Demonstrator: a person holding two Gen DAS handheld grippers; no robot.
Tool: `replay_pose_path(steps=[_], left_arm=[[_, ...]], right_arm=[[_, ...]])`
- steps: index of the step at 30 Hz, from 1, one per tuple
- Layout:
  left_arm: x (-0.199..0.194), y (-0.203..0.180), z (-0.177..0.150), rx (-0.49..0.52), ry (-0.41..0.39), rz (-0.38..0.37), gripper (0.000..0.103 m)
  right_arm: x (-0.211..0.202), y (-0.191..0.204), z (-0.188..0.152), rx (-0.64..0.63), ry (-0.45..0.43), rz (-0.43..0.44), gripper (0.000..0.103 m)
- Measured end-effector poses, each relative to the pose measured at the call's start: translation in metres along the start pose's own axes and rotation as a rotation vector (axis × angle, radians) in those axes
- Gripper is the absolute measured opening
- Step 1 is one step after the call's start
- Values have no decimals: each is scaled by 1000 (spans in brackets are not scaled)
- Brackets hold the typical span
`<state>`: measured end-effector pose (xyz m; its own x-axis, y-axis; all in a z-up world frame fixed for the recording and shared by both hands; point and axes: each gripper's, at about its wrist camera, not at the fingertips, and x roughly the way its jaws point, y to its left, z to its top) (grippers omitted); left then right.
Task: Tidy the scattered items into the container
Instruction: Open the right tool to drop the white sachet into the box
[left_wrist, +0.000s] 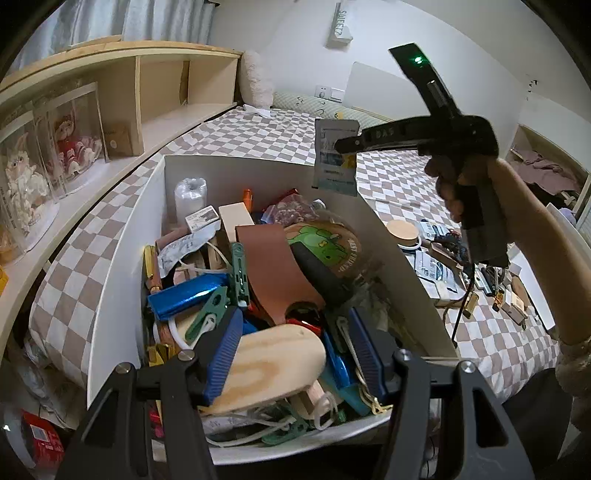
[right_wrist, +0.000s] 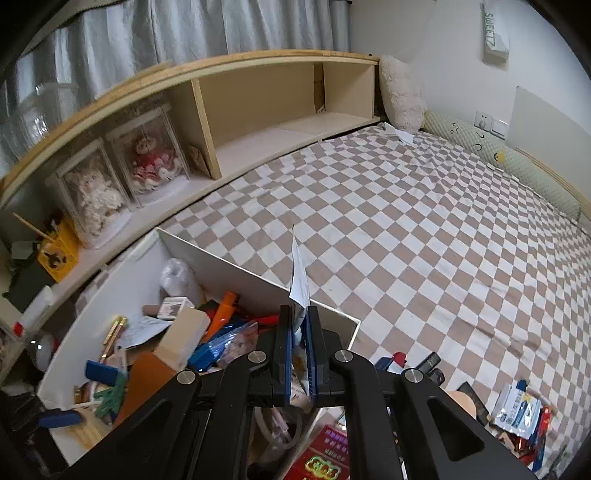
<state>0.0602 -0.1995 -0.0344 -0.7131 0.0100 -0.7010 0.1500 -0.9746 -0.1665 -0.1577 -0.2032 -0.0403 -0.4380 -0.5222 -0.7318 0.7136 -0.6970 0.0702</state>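
2 grippers in play here. Right gripper (right_wrist: 298, 350) is clamped tight on a flat white sachet (right_wrist: 300, 275), which sticks up edge-on from the blue pads at centre frame in its own view; in the left wrist view the same sachet (left_wrist: 337, 155) hangs at upper centre, just above the far wall of the white container (left_wrist: 122, 266). Left gripper (left_wrist: 295, 354) sits at the bottom of its frame, jaws about halfway apart with a pale wooden piece (left_wrist: 273, 365) lying between the pads (can't tell if they actually press on it). Container is packed: blue foil pack (left_wrist: 186, 293), brown leather sheet (left_wrist: 275, 269), green clips. More loose stuff (left_wrist: 447, 258) is scattered on the checkered bedspread (right_wrist: 406, 229) at the right of the frame.
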Motion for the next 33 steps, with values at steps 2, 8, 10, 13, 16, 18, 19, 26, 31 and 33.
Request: replay_pose_path(steps=[2,8,10,13,16,18,19,26,31,33], left_arm=[[1,3,2,-1,0,2,59],[3,13,5,-15,7,11,59],[4,14,5,-16,11,9,59],[4,16,6,-14,13,10,59],[5,16,7,-18,9,5,59],[5,16,7,-18,6,2,59],[6,16,7,-19,6,-1,59],[5,17,6,-23,4,-6,59],[1,15,7,-24,-2,-7,59],[0,14,8,-21,-5,-7,59]], right_arm=[[9,3,1,-21,13,-22,8],[29,4,3,-35,47,-34,8],[32,3,4,-38,65,-20,8],[26,2,6,-30,55,-23,8],[17,0,7,-12,37,-8,21],[13,-2,8,3,32,1,58],[10,-2,8,3,24,2,66],[7,-1,8,12,24,4,66],[1,-1,6,28,23,29,66],[-3,-1,5,35,21,37,66]])
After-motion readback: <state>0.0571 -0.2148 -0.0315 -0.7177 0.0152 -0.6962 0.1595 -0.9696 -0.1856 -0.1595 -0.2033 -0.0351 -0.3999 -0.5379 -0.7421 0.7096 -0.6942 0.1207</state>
